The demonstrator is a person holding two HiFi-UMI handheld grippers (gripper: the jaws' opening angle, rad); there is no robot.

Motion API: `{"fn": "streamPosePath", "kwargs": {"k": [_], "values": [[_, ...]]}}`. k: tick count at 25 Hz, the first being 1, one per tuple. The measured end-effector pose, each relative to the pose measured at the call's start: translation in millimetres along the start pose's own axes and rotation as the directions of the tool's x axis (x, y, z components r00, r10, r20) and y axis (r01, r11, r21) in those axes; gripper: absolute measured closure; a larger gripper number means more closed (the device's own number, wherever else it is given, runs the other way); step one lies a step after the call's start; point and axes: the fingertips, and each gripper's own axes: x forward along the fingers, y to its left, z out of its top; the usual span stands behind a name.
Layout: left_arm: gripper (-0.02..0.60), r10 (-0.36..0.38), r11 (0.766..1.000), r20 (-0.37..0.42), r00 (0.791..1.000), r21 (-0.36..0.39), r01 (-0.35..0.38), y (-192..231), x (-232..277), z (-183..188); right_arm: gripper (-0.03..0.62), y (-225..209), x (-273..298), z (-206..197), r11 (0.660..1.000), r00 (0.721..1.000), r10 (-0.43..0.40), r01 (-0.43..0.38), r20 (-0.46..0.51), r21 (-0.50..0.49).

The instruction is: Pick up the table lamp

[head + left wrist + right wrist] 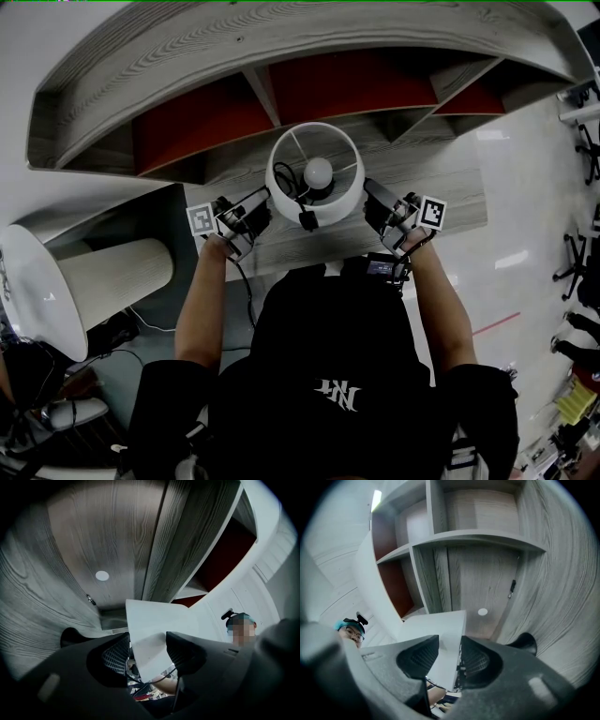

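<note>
The white table lamp with a round drum shade (pixel 292 148) is standing upright on the grey wood-grain desk top (pixel 450 199), its pale round bulb (pixel 319 172) showing from above, just in front of the curved grey shelf unit with red back panels (pixel 347 84). The left gripper (pixel 265 194) is meeting the shade's left side and the right gripper (pixel 368 187) its right side. In each gripper view the black jaws are standing apart with the shade's thin white wall lying between them, not squeezed.
</note>
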Motion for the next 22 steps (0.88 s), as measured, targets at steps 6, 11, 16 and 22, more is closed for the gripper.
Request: {"fn": "streamPosePath", "kwargs": {"k": [6,11,16,22], "values": [[0.351,-0.005,1.000,0.018,1.000,-0.008,0.005,0.4,-0.7,0.3,0.447,-0.9,-0.1,-0.3,1.000,1.000,-0.003,0.003,-0.002,-0.003],[0.353,-0.001,1.000,0.011,1.000,0.000,0.001,-0.4,0.9,-0.6,0.450,-0.8,-1.0,-0.3,1.000,1.000,-0.008,0.008,-0.011,-0.011],[0.356,-0.003,1.000,0.003,1.000,-0.002,0.003,-1.1,2.6,-2.3,0.454,-2.0,-2.4,-0.4,1.000,1.000,-0.013,0.012,-0.022,-0.020],[0.357,0.011,1.000,-0.007,1.000,0.026,-0.010,-0.9,2.9,-4.4,0.457,-1.1,-4.7,-2.5,1.000,0.999,-0.011,0.010,-0.030,-0.029]]}}
